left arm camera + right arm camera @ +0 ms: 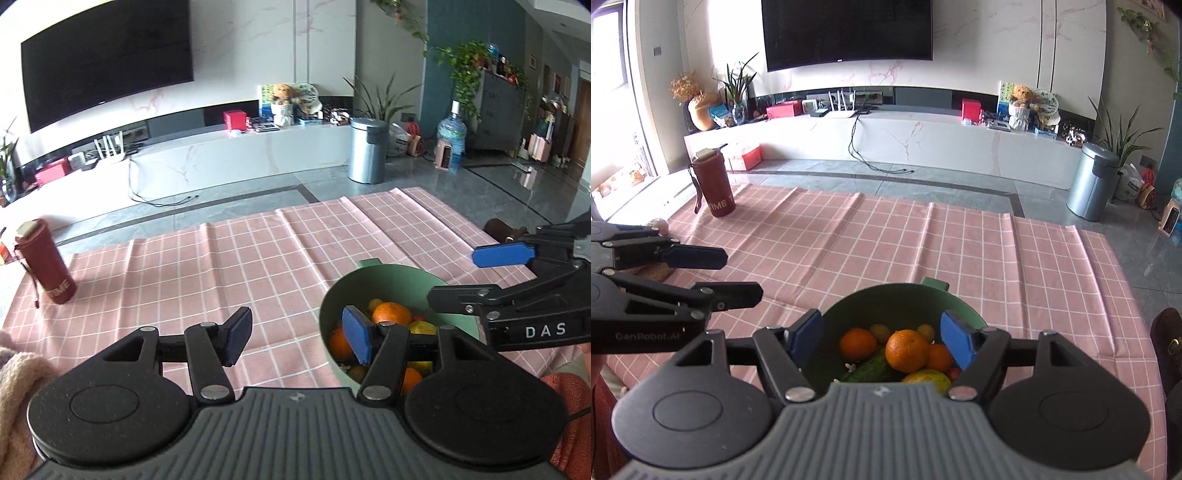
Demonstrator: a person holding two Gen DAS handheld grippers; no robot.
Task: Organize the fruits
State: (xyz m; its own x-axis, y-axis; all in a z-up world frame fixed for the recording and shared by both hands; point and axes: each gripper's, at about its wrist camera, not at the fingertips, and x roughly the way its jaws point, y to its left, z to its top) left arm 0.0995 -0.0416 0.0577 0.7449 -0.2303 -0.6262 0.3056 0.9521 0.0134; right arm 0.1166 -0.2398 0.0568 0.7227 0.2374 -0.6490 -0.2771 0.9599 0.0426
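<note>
Your right tool (881, 338) hangs with its blue pads spread wide and holding nothing, straddling the mouth of the green bowl (849, 302); your left tool (295, 338) is likewise spread and unladen, its right pad over the bowl's left rim, its left pad over bare checked cloth (221, 266). The bowl stands at the near edge of the desk, towards its right side, and holds the fruit: a large orange (907, 350) on top, a smaller orange (857, 343) to its left, a cucumber (871, 369) and a yellow fruit (929, 380) nearer you. A red tumbler (714, 184) stands at the far left corner. Judged from this, the step is a first pick. Lower the right tool straight over the top orange, centre both pads on its widest part, and close gently so neighbours stay put.
</note>
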